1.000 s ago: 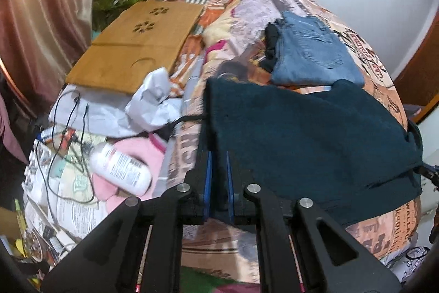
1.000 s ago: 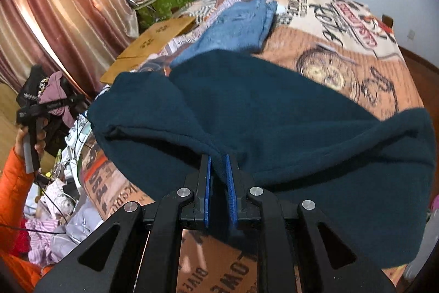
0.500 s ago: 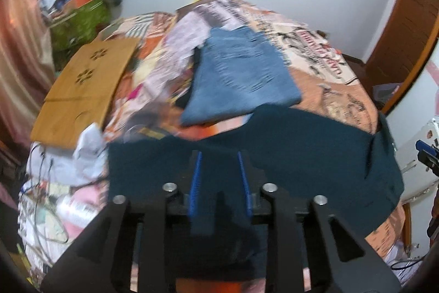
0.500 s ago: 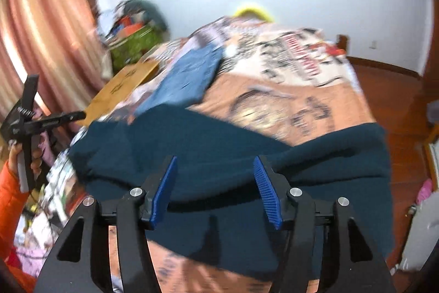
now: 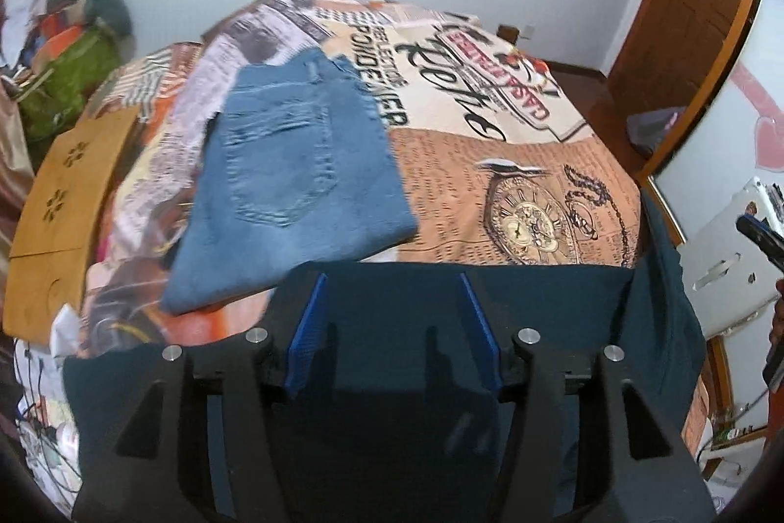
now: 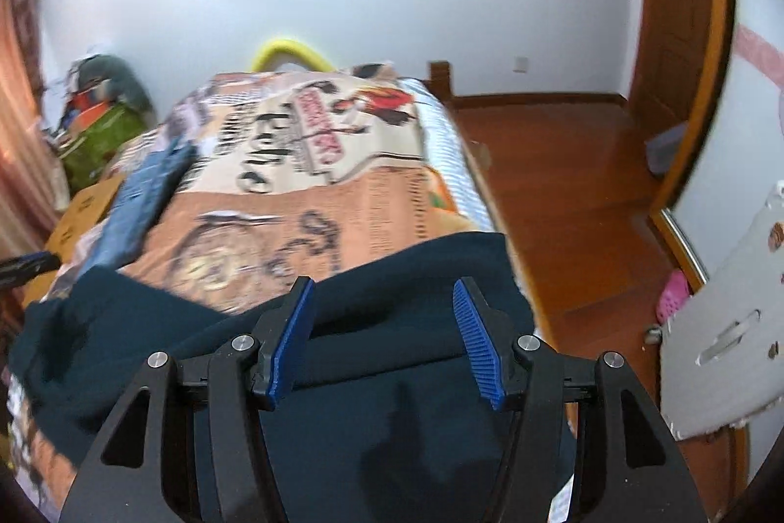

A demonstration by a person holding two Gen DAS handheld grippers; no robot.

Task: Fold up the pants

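Dark teal pants (image 5: 563, 317) lie folded across the near end of the bed, also seen in the right wrist view (image 6: 421, 273). My left gripper (image 5: 394, 329) is open and empty, hovering over the pants near their left part. My right gripper (image 6: 387, 341) is open and empty above the pants' right end by the bed's edge. Folded blue jeans (image 5: 289, 189) lie farther up the bed, shown side-on in the right wrist view (image 6: 142, 199).
The bed has a patterned orange newspaper-print cover (image 5: 514, 160). A wooden lap board (image 5: 59, 199) and clutter lie at the bed's left. A wooden floor (image 6: 563, 189) and door (image 6: 681, 33) are to the right. A white panel (image 6: 725, 317) stands at the near right.
Both grippers were shut on the teal pants a second ago; both have let go, opened wide and lifted back. The pants now rest flat on the bed.
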